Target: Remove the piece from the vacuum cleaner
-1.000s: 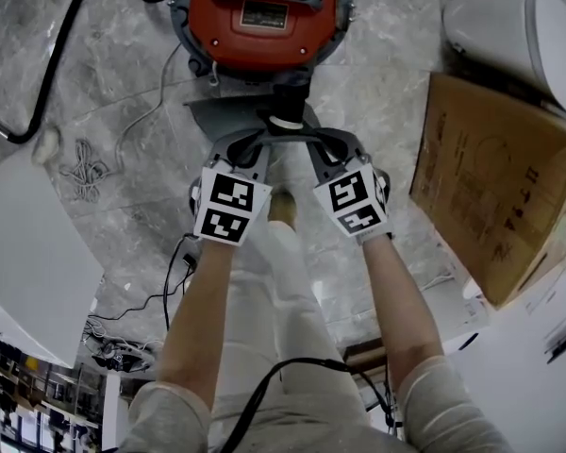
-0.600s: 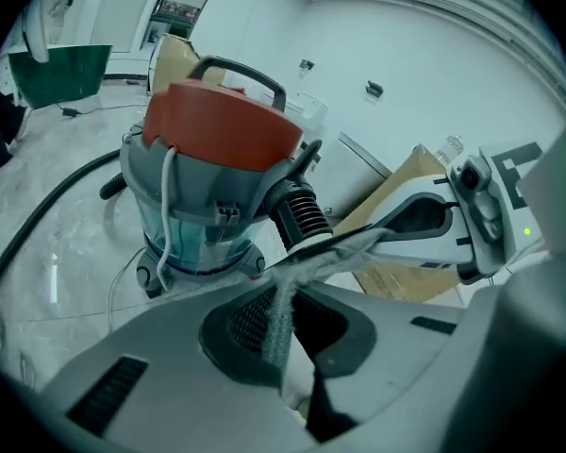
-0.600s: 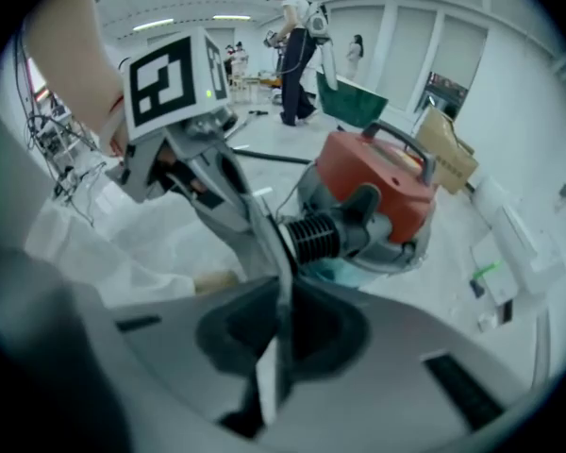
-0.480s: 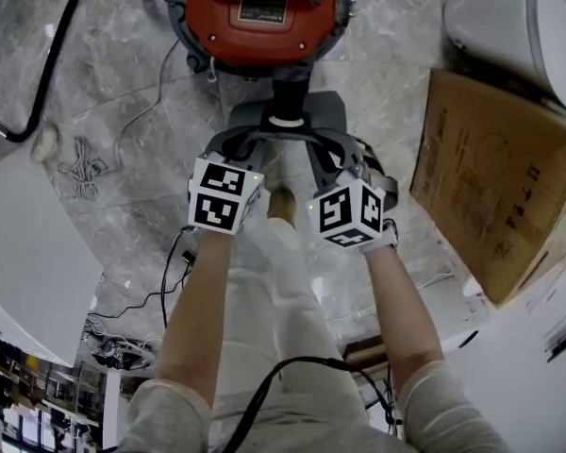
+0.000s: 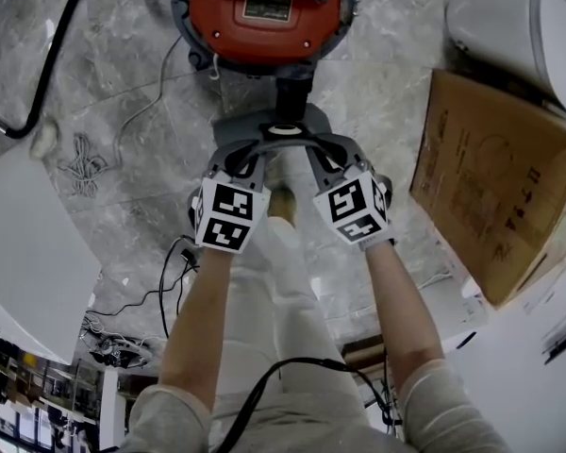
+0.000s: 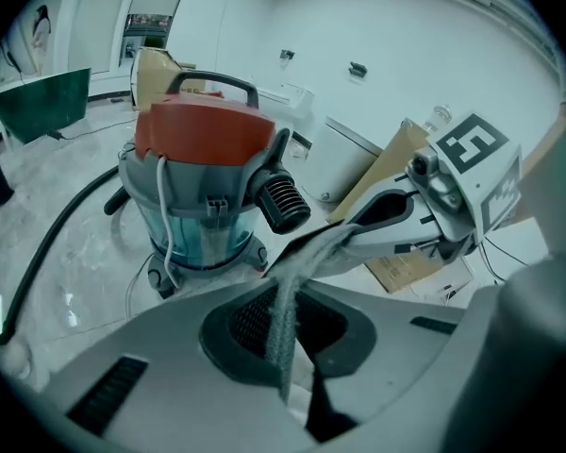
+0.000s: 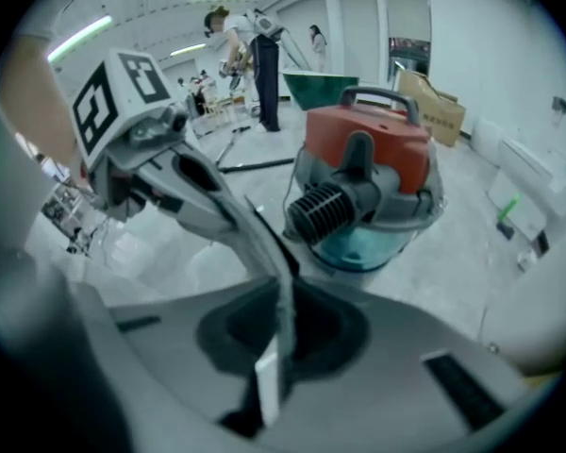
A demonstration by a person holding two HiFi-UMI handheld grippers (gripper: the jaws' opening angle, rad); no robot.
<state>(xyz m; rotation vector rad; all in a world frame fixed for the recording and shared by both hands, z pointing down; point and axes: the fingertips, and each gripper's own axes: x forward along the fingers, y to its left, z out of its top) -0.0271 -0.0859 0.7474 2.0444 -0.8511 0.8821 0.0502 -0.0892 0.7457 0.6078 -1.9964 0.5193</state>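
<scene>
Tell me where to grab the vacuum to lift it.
I'd take the black handle arching over the red lid, coming from above with the jaws across the bar; the gap under it leaves room for one jaw.

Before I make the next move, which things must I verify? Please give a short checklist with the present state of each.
1. Left gripper shut on the grey piece: ok.
2. Right gripper shut on the same piece: ok.
3. Piece apart from the black ribbed port of the vacuum cleaner: ok, a gap shows in both gripper views.
4. Vacuum cleaner upright on the floor: ok.
5. Cardboard box apart from the right gripper: ok.
6. Piece undamaged: cannot tell.
</scene>
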